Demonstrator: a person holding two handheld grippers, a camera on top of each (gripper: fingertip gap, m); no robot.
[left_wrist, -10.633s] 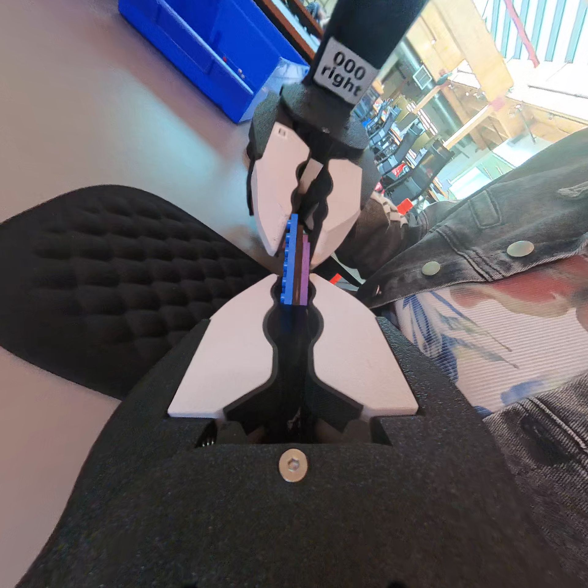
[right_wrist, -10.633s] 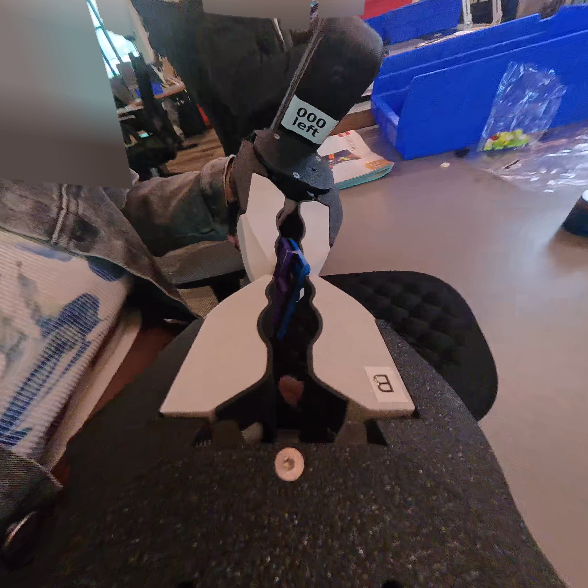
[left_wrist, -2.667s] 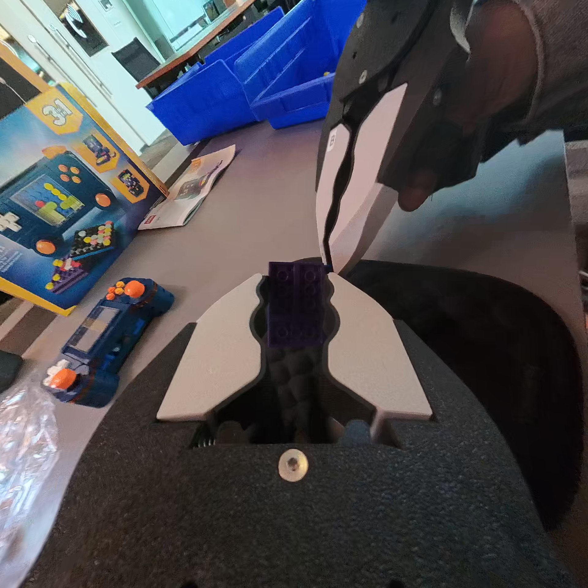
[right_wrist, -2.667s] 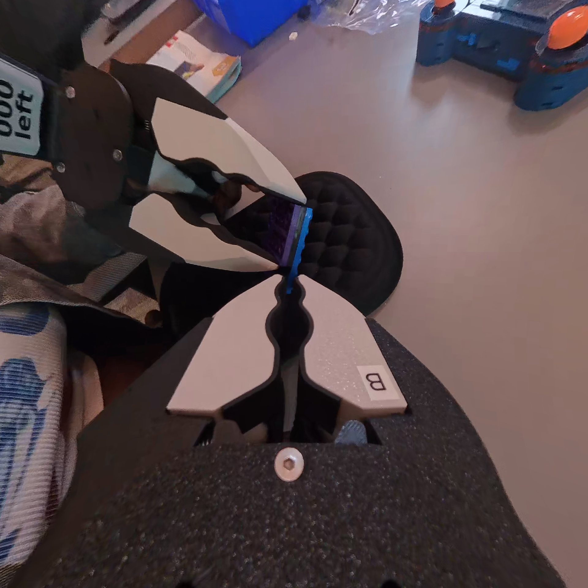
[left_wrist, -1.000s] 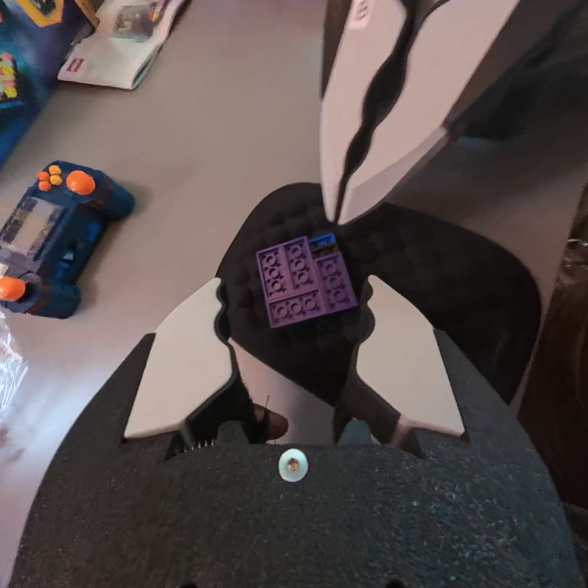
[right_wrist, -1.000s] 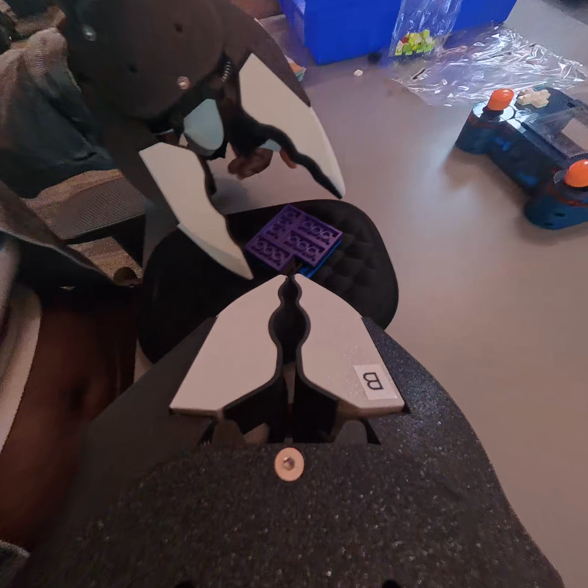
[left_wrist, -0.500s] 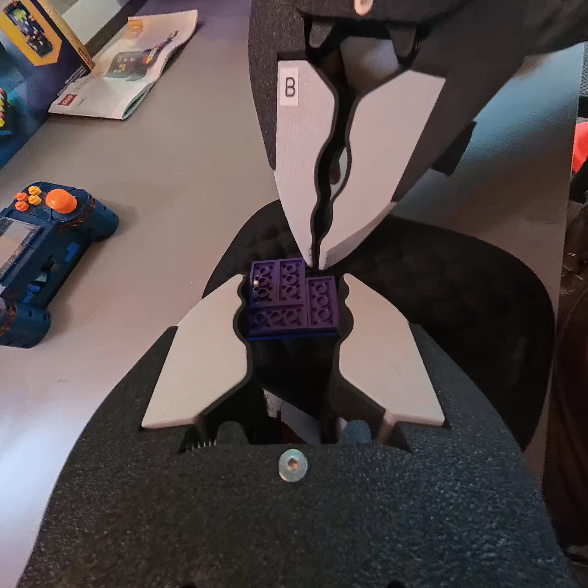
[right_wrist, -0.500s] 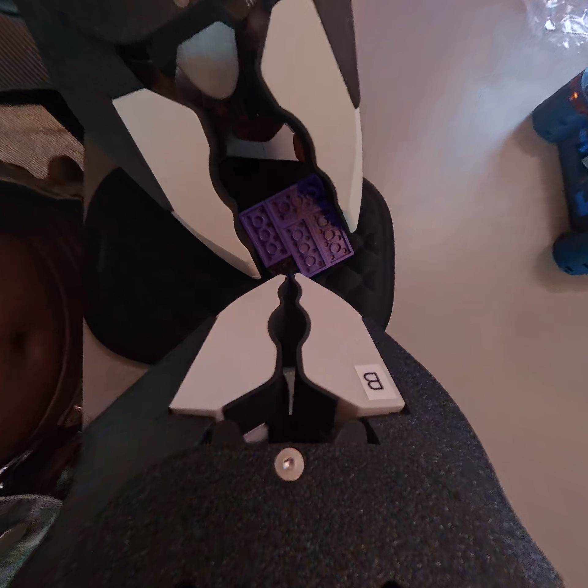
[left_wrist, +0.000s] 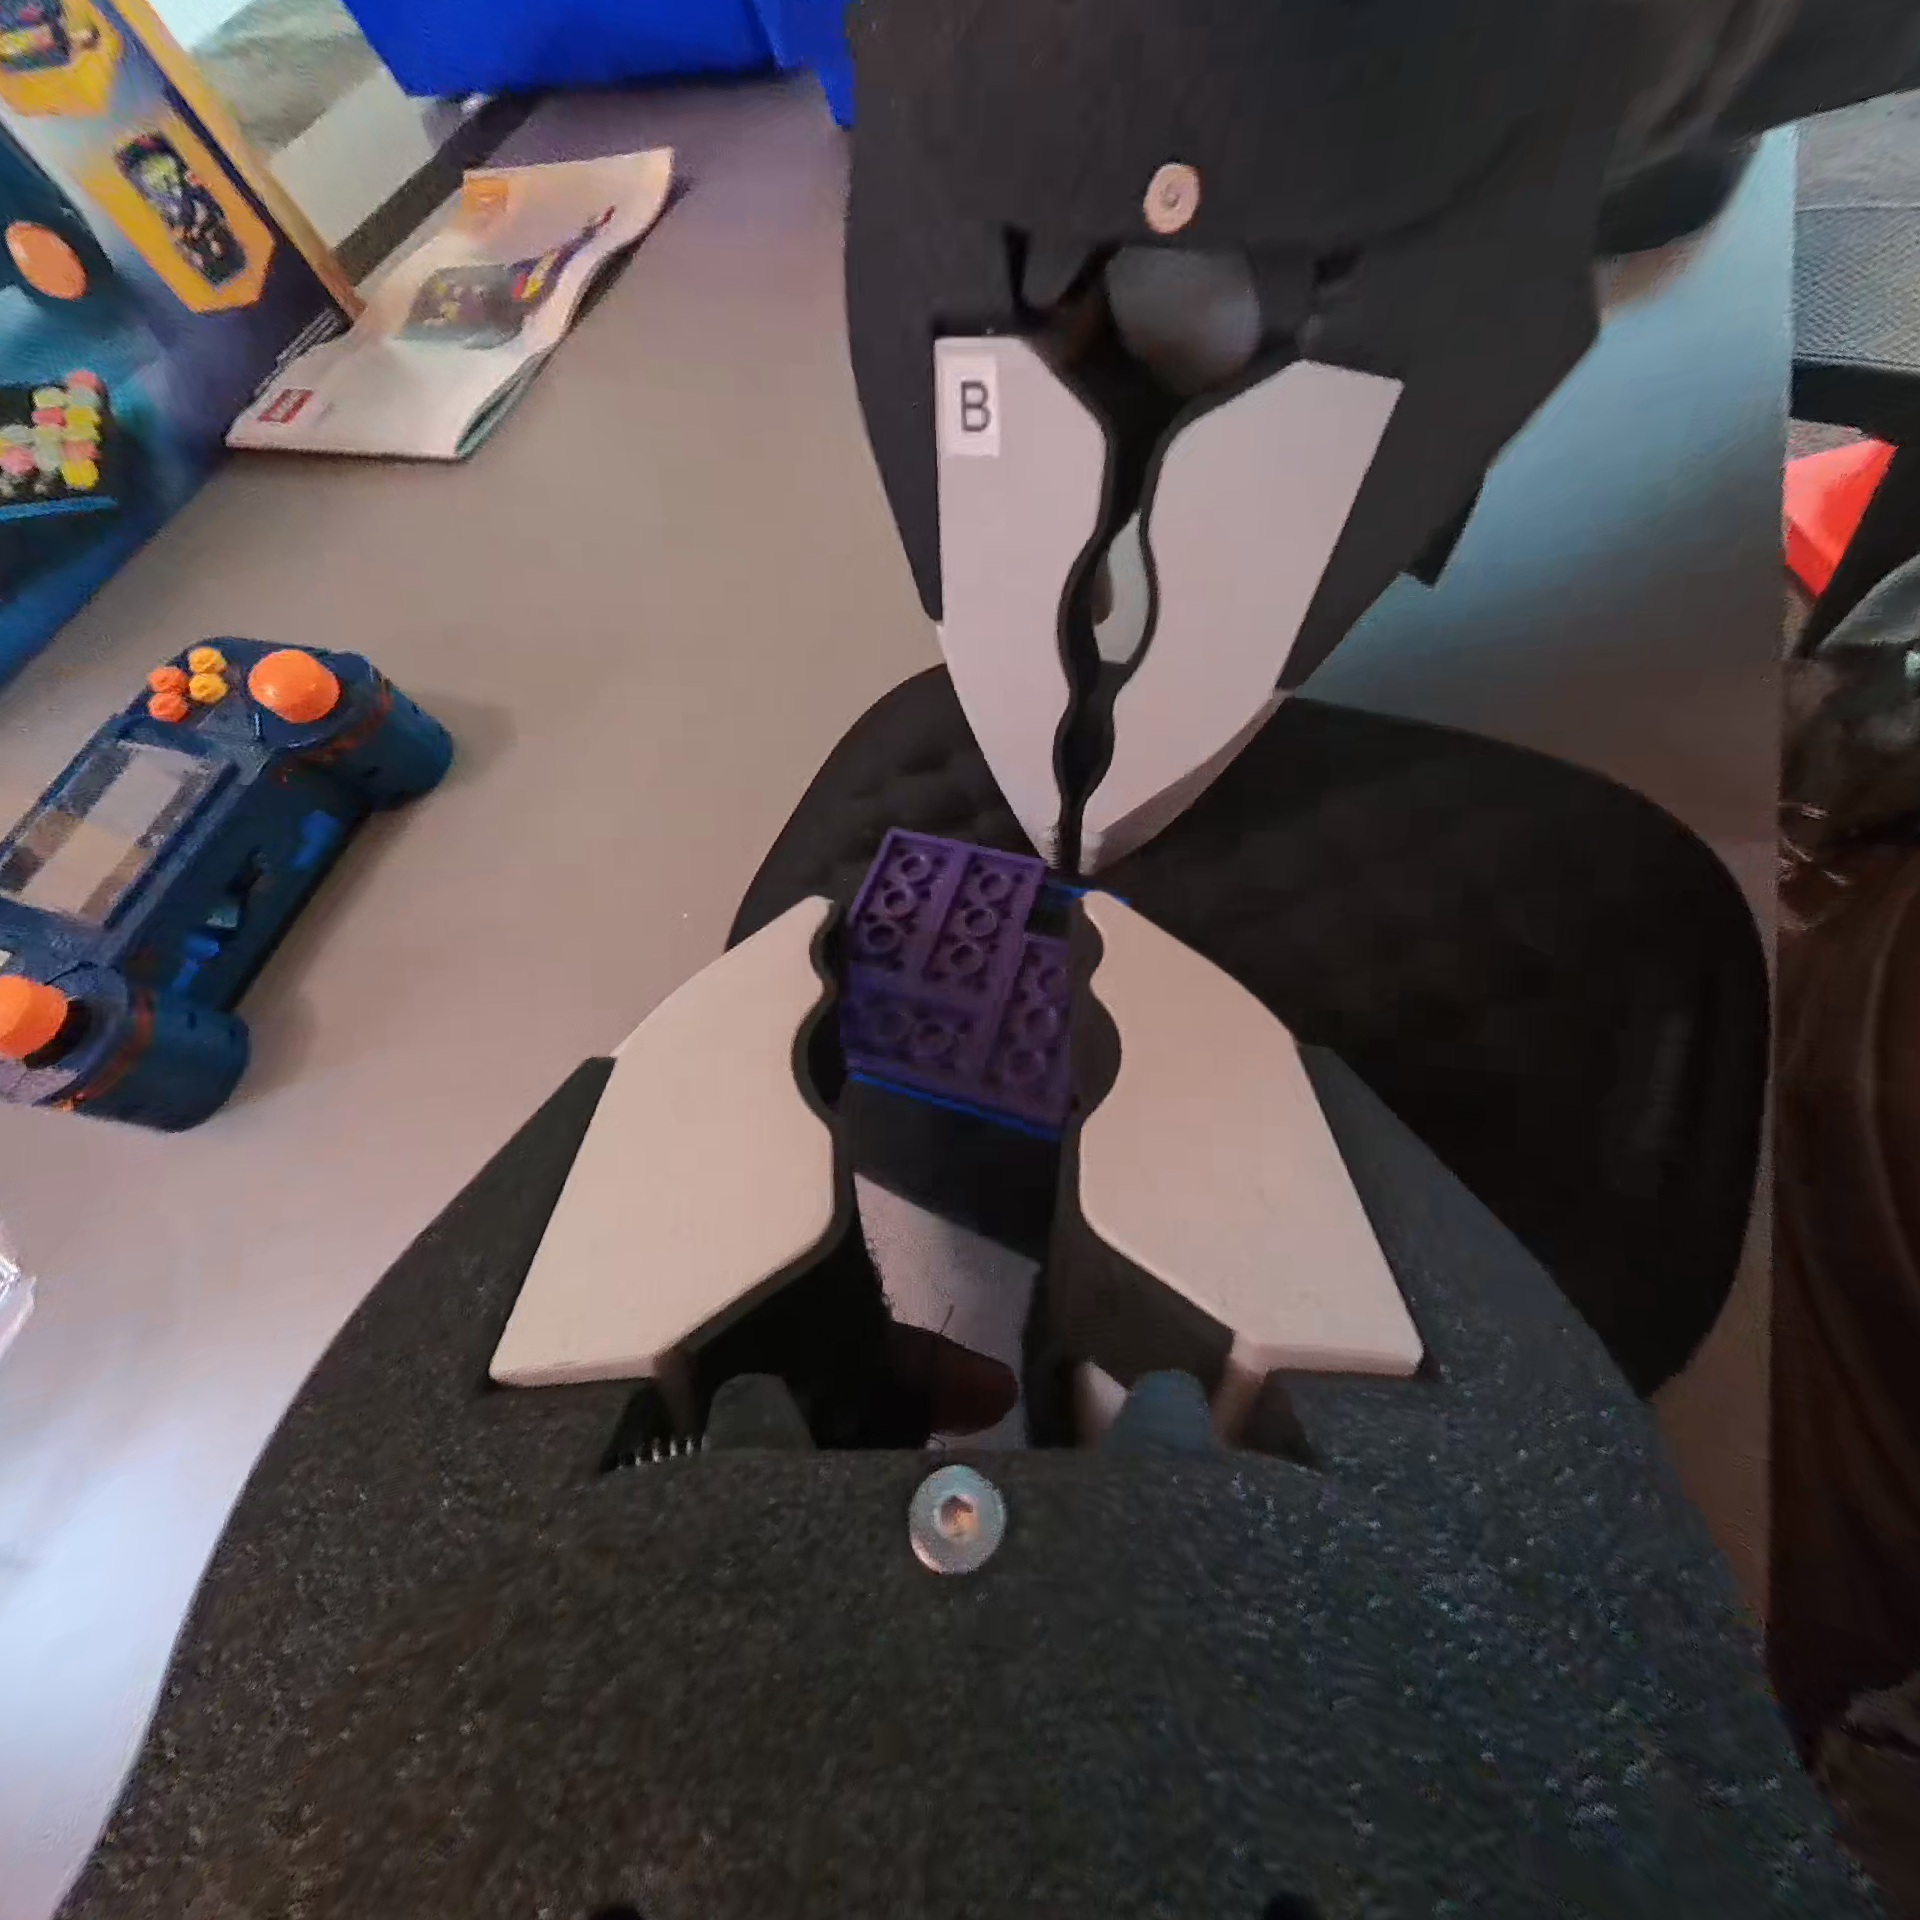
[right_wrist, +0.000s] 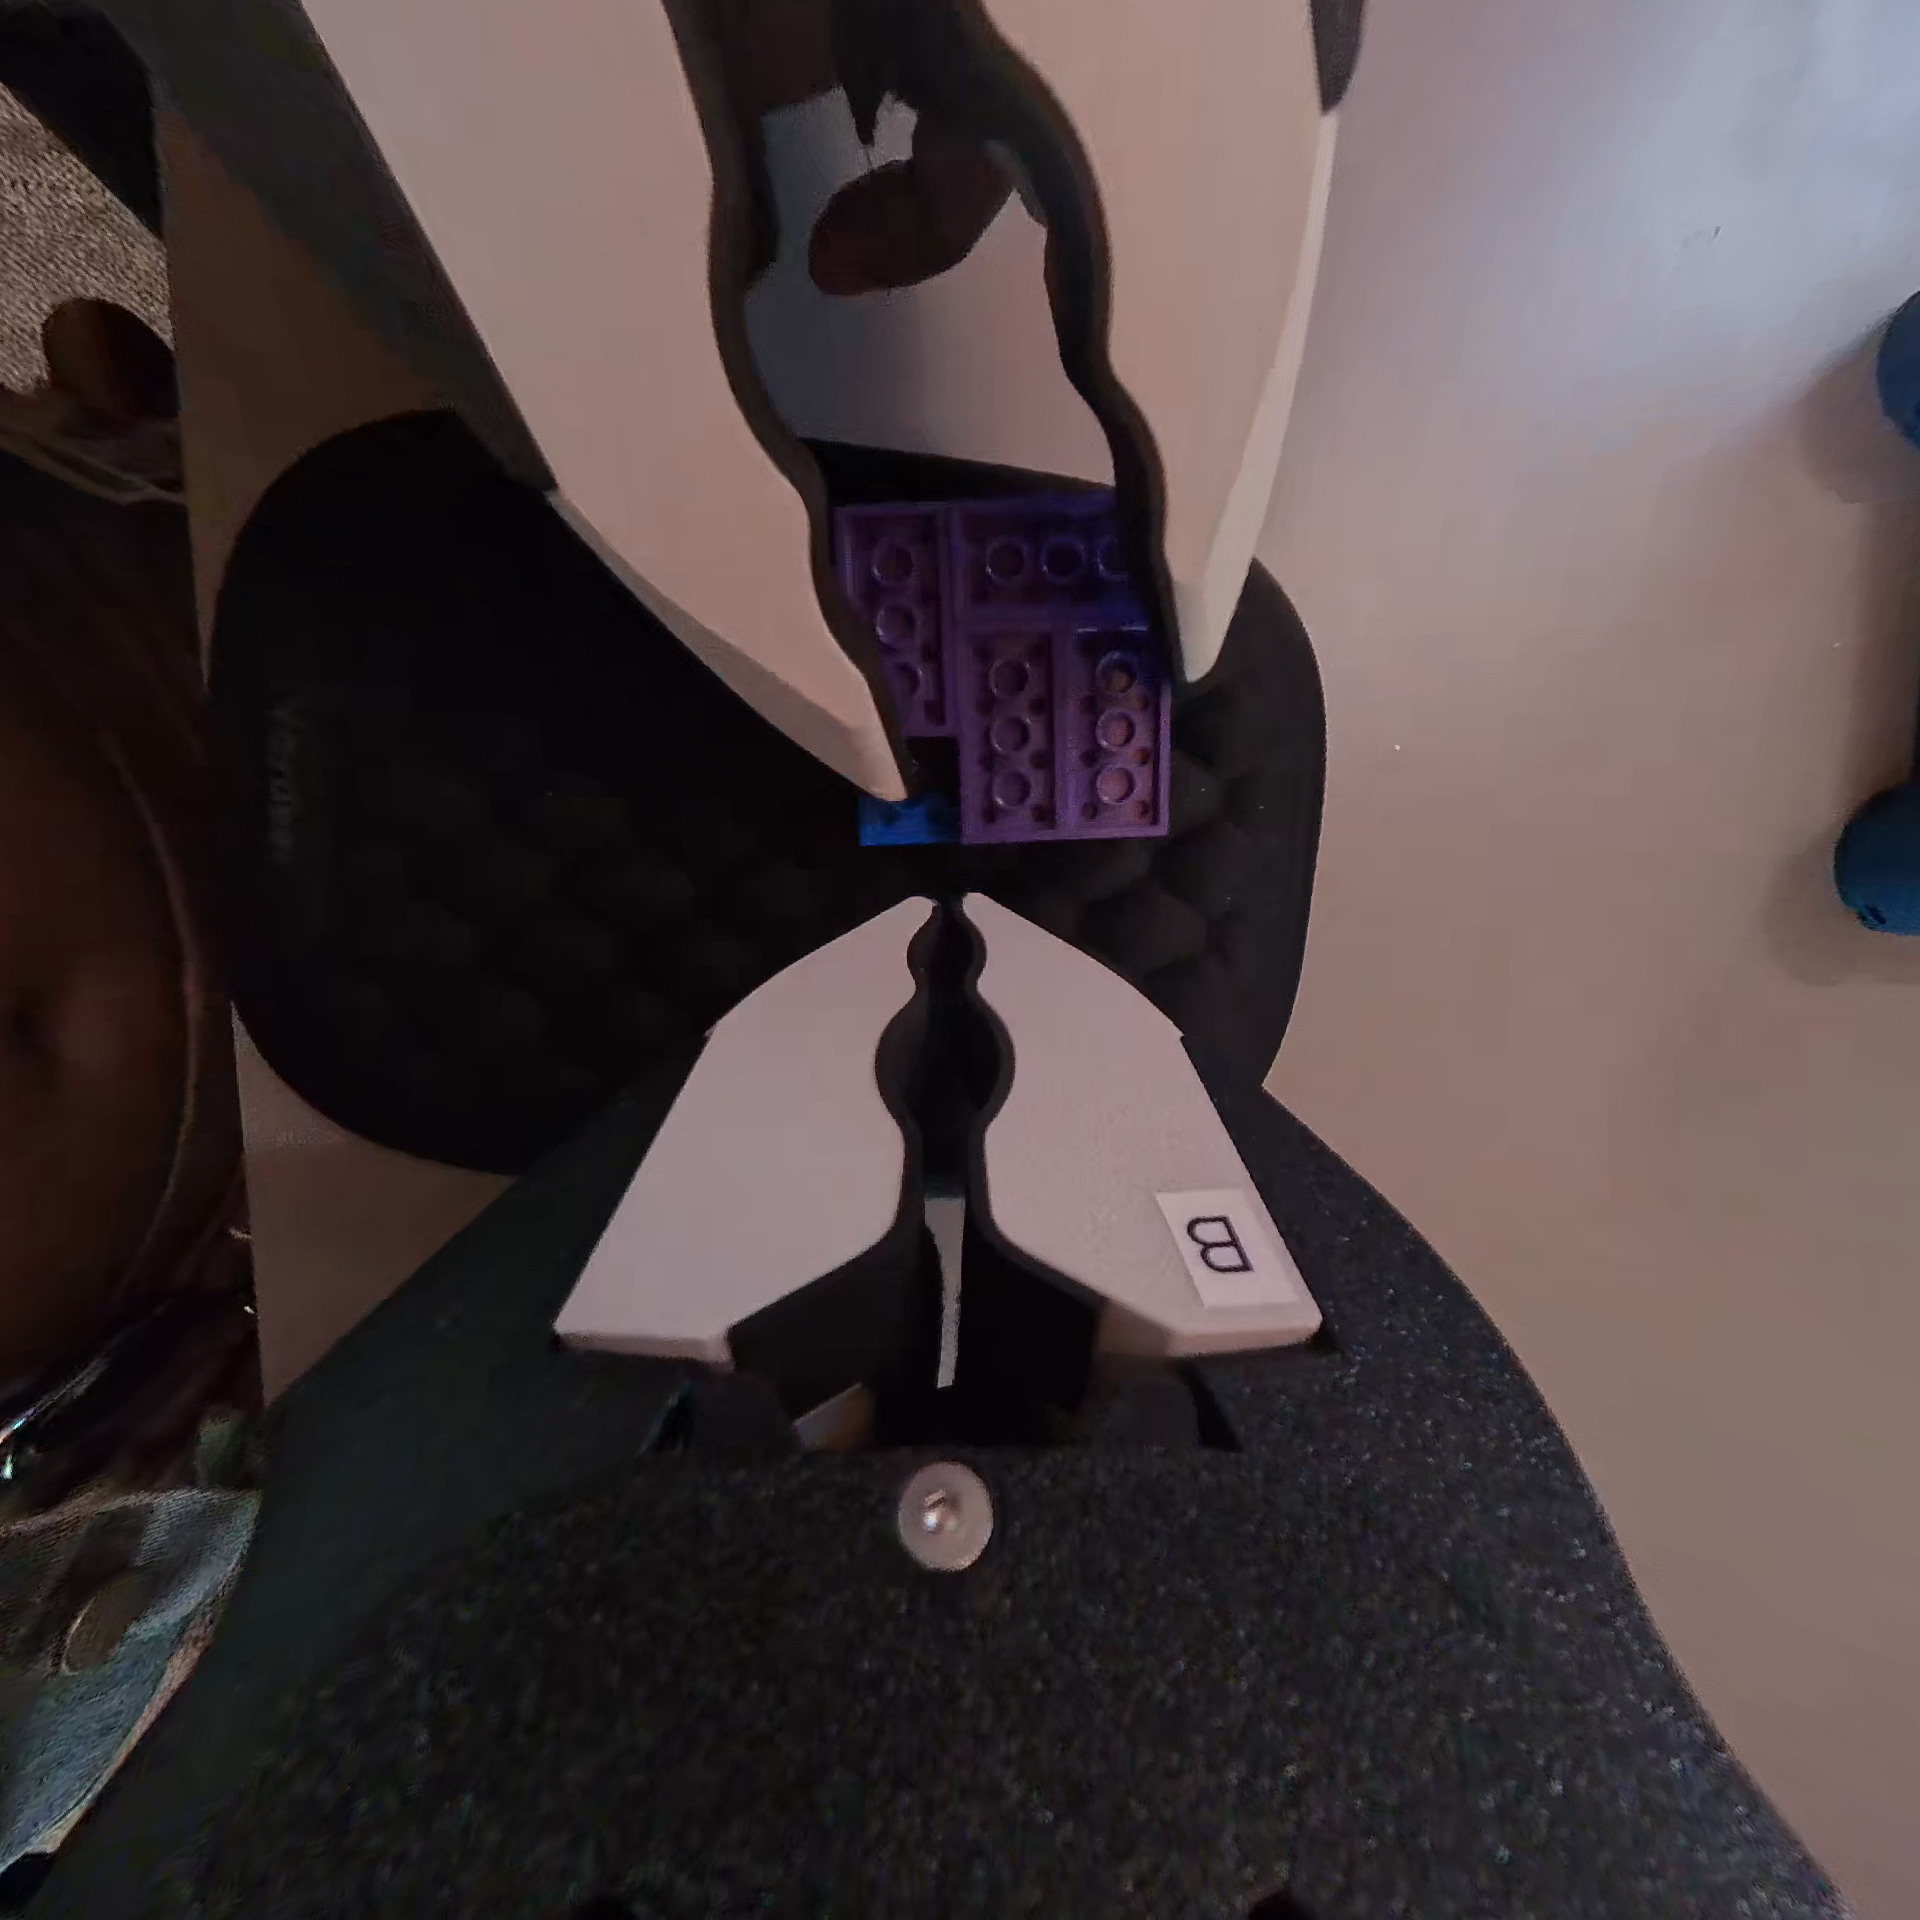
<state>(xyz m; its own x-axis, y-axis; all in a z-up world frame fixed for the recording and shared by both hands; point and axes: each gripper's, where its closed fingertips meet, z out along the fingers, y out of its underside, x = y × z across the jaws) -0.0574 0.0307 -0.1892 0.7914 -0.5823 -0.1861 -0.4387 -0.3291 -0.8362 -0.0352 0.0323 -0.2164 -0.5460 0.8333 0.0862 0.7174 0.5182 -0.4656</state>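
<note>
A flat assembly of purple plates (left_wrist: 961, 987) on a blue plate lies on a black dimpled pad (left_wrist: 1455, 935). My left gripper (left_wrist: 954, 909) is closed in on it, with one finger against each side edge. In the right wrist view the same fingers flank the assembly (right_wrist: 1039, 686), and a corner of the blue plate (right_wrist: 906, 821) sticks out. My right gripper (right_wrist: 945, 904) is shut and empty. In the left wrist view it (left_wrist: 1070, 857) points down, with its tip at the assembly's far corner.
A dark blue brick-built game controller (left_wrist: 177, 862) with orange buttons sits left of the pad on the grey table (left_wrist: 623, 623). Behind it are an open booklet (left_wrist: 457, 312), a printed box (left_wrist: 104, 208) and blue bins (left_wrist: 623, 42). A person's jacket (right_wrist: 104, 1610) is close at the left. Left and right tips are no more than a few centimetres apart. The dark blue brick-built game controller (left_wrist: 177, 862) lies around 15 cm away from my left fingertips.
My left gripper was open above the assembly a second ago. It has come down and closed on its sides. My shut right gripper has swung over and lowered its tip to the far corner.
</note>
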